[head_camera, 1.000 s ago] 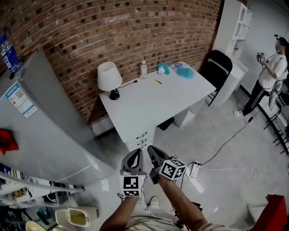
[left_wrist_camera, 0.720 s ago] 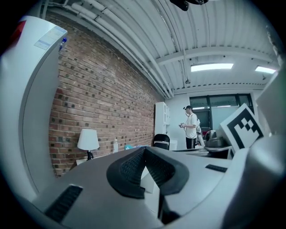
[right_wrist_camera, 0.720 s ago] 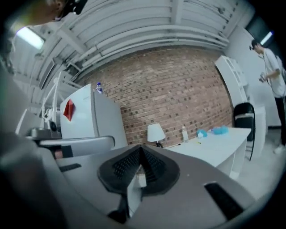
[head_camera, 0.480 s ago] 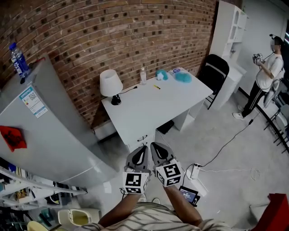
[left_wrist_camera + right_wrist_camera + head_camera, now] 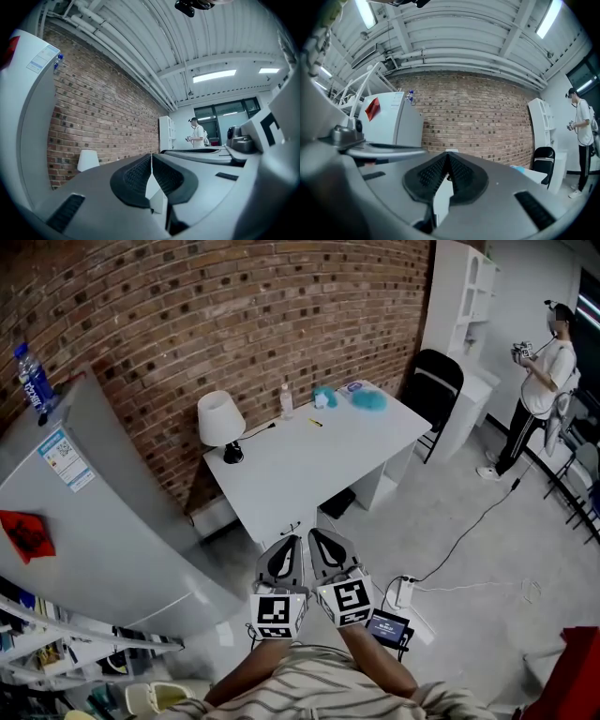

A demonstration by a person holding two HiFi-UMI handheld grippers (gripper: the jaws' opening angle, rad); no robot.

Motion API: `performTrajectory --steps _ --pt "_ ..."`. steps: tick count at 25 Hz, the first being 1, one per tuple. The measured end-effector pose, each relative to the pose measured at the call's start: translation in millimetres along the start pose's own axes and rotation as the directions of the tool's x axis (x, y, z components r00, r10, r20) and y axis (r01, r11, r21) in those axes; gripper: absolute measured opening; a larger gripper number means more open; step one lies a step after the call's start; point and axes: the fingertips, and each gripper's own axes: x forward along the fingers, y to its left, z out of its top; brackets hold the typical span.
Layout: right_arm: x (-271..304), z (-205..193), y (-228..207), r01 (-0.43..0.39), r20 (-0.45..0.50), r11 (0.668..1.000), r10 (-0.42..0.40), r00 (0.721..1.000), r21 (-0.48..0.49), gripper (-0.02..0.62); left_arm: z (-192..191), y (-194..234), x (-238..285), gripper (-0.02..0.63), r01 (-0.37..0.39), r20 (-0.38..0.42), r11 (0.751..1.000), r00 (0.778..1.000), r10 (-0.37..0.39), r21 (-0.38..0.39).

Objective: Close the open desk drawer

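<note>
The white desk [image 5: 309, 460] stands against the brick wall in the head view. Its drawer stack [image 5: 293, 525] at the near end shows only a sliver with one handle; my grippers hide the rest, so I cannot tell how the drawer stands. My left gripper [image 5: 289, 544] and right gripper [image 5: 317, 538] hover side by side in front of that end, apart from it, both shut with nothing between the pads. In the left gripper view the left gripper [image 5: 151, 161] has its jaws pressed together. The right gripper [image 5: 447, 164] looks the same in its own view.
A grey fridge [image 5: 94, 521] fills the left. On the desk are a lamp [image 5: 215, 418], a bottle [image 5: 285, 399] and teal items [image 5: 368, 399]. A black chair [image 5: 433, 381], a standing person [image 5: 539, 381], a floor cable [image 5: 469, 531] and a small screen [image 5: 386, 624] lie to the right.
Both grippers have risen and drawn back a little from the desk end. The right gripper has rolled so its marker cube faces upward beside the left one.
</note>
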Motion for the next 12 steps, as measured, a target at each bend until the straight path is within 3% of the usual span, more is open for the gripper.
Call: performTrajectory --steps 12 --pt "-6.2 7.9 -14.6 0.042 0.037 0.999 -0.041 0.998 -0.026 0.011 12.0 -6.6 9.0 0.006 0.001 0.019 0.999 1.000 -0.002 0.047"
